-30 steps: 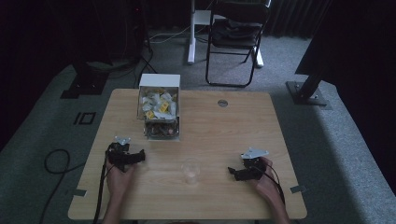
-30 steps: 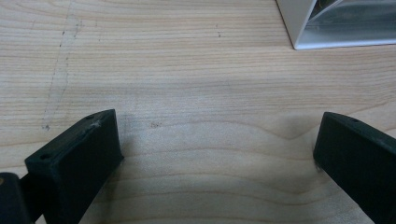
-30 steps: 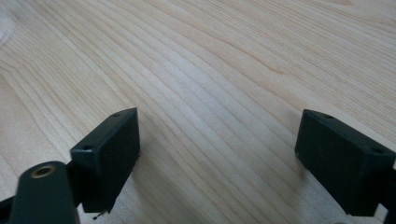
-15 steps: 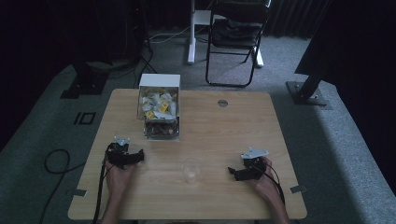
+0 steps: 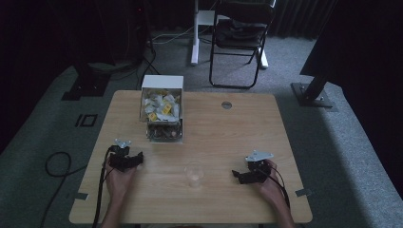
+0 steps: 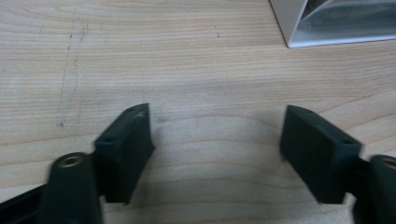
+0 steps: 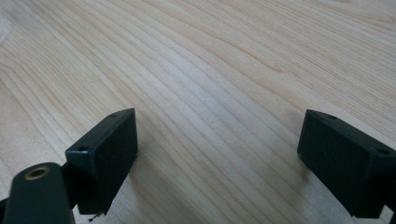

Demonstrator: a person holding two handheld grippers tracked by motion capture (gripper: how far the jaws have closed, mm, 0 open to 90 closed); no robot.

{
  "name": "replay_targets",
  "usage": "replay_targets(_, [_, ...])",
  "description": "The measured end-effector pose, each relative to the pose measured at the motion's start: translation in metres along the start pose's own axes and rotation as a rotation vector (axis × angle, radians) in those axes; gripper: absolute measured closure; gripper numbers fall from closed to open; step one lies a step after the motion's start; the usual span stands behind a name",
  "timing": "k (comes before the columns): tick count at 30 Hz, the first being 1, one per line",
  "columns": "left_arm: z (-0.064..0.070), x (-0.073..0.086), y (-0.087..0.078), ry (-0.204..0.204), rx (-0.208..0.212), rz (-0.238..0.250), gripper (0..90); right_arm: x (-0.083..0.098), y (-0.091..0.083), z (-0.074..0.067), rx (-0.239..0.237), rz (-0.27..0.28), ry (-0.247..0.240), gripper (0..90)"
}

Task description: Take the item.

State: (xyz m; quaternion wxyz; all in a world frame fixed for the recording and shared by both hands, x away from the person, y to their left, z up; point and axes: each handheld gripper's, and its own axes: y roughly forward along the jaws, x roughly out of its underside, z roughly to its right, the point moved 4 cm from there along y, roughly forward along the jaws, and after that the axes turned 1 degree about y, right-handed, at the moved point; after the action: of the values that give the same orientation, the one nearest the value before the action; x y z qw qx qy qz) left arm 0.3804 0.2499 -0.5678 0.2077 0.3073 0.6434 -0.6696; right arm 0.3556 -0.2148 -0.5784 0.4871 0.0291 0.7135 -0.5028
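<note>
Hands, two, mine, entering from the near edge of the wooden table [image 5: 214,128], forearms angled slightly inward, each wrapped round a gripper resting low at the tabletop.

Left gripper [image 5: 138,159]: held at the near-left of the table, nose pointing toward the table's middle, cable trailing back past my wrist and off the near edge. In the left gripper view [image 6: 215,135] my jaws stand wide apart with bare wood grain between them; nothing held, nothing touched by the pads [image 6: 128,140]. A corner of the clear bin [image 6: 336,23] shows at the upper right of that view, well apart from the jaws.

Right gripper [image 5: 237,176]: held at the near-right, nose pointing left toward the table's middle, grey plate on top. In the right gripper view [image 7: 217,149] jaws are likewise spread wide over bare wood, empty.

Clear plastic cup [image 5: 194,174]: upright, near the front centre of the table, between the two grippers, closer to the right one, touched by neither.

Clear bin [image 5: 162,114]: rectangular, long axis running away from me, at the far-left part of the table; pale packets with some yellow ones in its far section, darker small items in its near section.

Folding chair [image 5: 240,38]: on the carpet beyond the table.
</note>
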Motion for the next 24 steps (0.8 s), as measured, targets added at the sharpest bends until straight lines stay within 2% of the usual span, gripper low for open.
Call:
replay_targets(4, [0.003, -0.001, -0.003, -0.002, 0.029, -0.005, 32.7, 0.000, 0.000, 0.000, 0.000, -0.001, 0.001, 12.0])
replay_targets(10, [0.007, -0.006, -0.009, 0.019, 0.032, 0.008, 34.9, 0.000, 0.000, 0.000, 0.000, -0.001, 0.001, 12.0])
replay_targets(20, [0.012, -0.012, -0.018, 0.017, 0.070, 0.040, 37.3, 0.000, 0.000, 0.000, 0.001, -0.001, 0.001, 12.1])
replay_targets(24, [0.016, -0.017, -0.023, 0.032, 0.080, 0.059, 37.7, 0.000, 0.000, 0.000, 0.000, -0.001, 0.001, 12.1])
